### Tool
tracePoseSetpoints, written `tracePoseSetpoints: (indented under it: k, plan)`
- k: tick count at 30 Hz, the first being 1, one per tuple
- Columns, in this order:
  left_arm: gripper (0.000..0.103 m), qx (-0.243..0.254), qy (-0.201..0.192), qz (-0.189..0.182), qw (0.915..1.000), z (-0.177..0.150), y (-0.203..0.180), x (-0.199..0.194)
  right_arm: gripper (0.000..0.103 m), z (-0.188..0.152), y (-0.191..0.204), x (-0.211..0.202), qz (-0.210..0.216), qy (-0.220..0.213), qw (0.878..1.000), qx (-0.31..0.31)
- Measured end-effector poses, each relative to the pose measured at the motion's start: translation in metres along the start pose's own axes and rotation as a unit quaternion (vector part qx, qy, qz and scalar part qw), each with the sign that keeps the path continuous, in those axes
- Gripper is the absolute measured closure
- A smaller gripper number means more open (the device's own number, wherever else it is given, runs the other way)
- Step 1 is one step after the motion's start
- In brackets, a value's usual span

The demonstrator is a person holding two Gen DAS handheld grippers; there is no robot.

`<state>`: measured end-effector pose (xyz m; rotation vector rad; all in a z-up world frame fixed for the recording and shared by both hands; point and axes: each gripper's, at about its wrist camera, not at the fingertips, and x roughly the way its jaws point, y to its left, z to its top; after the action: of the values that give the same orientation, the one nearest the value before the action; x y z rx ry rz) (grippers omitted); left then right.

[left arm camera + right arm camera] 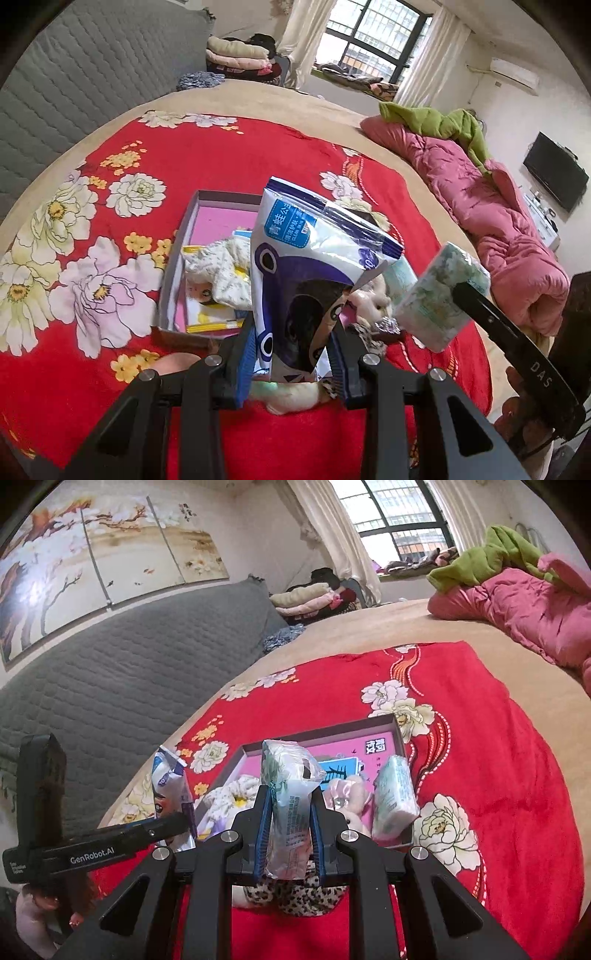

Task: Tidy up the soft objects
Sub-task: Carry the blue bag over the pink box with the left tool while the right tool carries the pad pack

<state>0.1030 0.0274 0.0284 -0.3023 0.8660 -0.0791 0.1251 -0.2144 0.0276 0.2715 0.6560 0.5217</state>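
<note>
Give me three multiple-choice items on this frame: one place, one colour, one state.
1. Where does the open shallow cardboard box sit?
A. on the red floral blanket
B. on the grey quilted headboard
C. on the window sill

2. What colour is the box's inner lining?
A. green
B. pink
C. black

3. What is the left tool doing?
A. hanging open
B. shut on the purple-and-white plastic tissue pack
C. out of view

Key: 1 A, red floral blanket surrounds the box; 2 B, pink shows inside it; 3 B, the pack stands clamped between the blue pads.
</note>
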Motion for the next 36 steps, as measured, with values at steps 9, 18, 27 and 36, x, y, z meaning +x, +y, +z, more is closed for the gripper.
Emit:
tracePoseSetpoints:
  k: [9, 18, 27, 36]
  plan:
    - [0.068, -0.013, -0.006, 0.011, 0.9998, 0.016, 0.012, 0.010, 0.083, 0.007, -0.005, 0.012, 0.000, -0.009, 1.000, 0.006]
    - [0.068, -0.018, -0.009, 0.012, 0.9997, 0.032, 0.009, 0.025, 0.083, 0.016, -0.011, 0.018, -0.002, -0.023, 1.000, 0.008]
    - [0.068, -0.016, -0.009, 0.002, 0.9998, 0.039, -0.004, 0.040, 0.083, 0.019, -0.014, 0.027, 0.000, -0.024, 1.000, 0.011]
    - [0.068, -0.018, -0.007, -0.001, 0.9998, 0.043, -0.012, 0.054, 0.083, 0.019, -0.022, 0.030, -0.004, -0.028, 0.999, 0.021]
